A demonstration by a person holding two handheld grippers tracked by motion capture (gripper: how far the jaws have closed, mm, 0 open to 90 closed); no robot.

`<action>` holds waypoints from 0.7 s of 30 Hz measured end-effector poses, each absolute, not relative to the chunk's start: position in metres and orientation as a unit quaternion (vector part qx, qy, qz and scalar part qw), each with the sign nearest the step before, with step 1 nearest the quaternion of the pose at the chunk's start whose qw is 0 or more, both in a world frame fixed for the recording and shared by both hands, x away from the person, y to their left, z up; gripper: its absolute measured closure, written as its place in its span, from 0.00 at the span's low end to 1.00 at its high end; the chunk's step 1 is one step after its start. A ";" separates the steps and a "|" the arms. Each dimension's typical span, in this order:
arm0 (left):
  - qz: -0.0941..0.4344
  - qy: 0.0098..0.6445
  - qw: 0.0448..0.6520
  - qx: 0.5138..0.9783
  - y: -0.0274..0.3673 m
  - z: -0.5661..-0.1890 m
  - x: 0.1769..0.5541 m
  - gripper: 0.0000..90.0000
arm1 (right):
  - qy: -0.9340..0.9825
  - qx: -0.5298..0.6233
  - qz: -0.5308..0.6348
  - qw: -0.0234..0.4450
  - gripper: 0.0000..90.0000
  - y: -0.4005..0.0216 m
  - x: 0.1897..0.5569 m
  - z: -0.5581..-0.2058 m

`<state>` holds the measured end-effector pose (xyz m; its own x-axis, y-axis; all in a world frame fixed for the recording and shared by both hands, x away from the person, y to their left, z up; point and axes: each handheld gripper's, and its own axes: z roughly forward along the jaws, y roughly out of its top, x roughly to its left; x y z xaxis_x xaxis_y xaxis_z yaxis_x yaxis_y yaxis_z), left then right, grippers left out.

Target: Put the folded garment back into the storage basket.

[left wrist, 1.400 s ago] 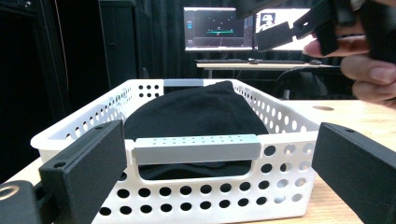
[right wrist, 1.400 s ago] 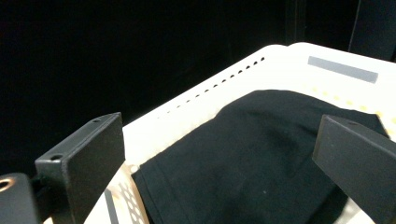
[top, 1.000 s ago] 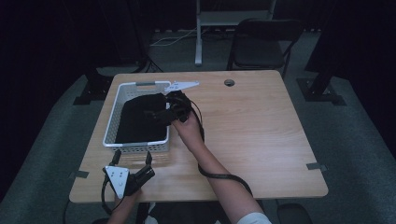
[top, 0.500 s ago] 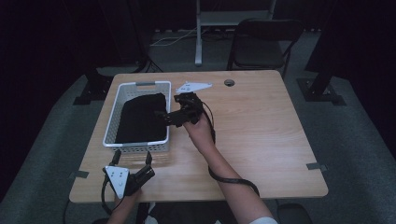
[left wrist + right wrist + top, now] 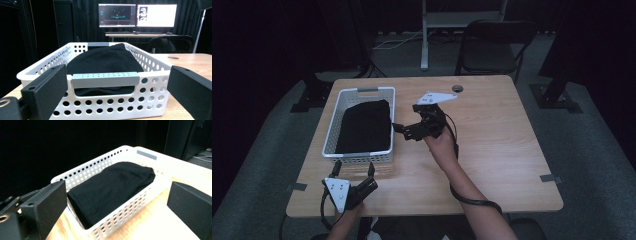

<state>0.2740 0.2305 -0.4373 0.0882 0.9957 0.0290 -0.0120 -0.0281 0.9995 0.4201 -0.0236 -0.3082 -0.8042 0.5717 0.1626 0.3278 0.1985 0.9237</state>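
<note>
- Black cloth [image 5: 364, 126], folded into a rounded bundle, lies inside the white perforated basket [image 5: 332, 131] and fills most of its floor (its top rises a little above the rim in the left gripper view).
- Ahead of the left gripper [image 5: 354, 172], the basket's near end wall stands between the two black jaws as that gripper's camera sees it, with the grey handle bar [image 5: 105, 79] across the gap and the cloth [image 5: 105, 62] humped up behind it.
- Left jaws stand wide apart, one at each lower corner of the left gripper view, and hold nothing; they are just short of the basket wall [image 5: 110, 105], not touching it as far as the high view shows.
- Beyond the right gripper [image 5: 404, 131], the basket [image 5: 120, 217] lies slantwise ahead, its long side wall nearest the jaws and the cloth [image 5: 112, 186] just past that wall.
- Right jaws are also spread wide and empty, hanging over bare wood beside the basket's long side (close to it, though apart from it).
- Wooden table [image 5: 502, 150] carries the basket, and both hands come in from its near edge, the left hand low at the corner, the right hand [image 5: 439, 142] reaching farther over the top.
- Past the left jaws, well behind the basket, two lit monitors [image 5: 137, 15] stand on a desk.
</note>
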 end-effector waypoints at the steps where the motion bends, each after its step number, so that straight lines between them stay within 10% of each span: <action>1: 0.487 0.467 0.517 0.526 0.231 -0.437 0.274 0.05 | 0.766 0.292 0.561 0.112 0.03 -0.027 0.418 -0.307; 21: 0.488 0.468 0.516 0.525 0.230 -0.437 0.274 0.05 | 0.755 0.313 0.559 0.141 0.03 -0.086 0.387 -0.306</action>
<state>0.2738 0.2305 -0.4373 0.0838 0.9960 0.0297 -0.0119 -0.0288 0.9995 0.3870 -0.0858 -0.3055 -0.7640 0.6303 0.1379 0.3161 0.1794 0.9316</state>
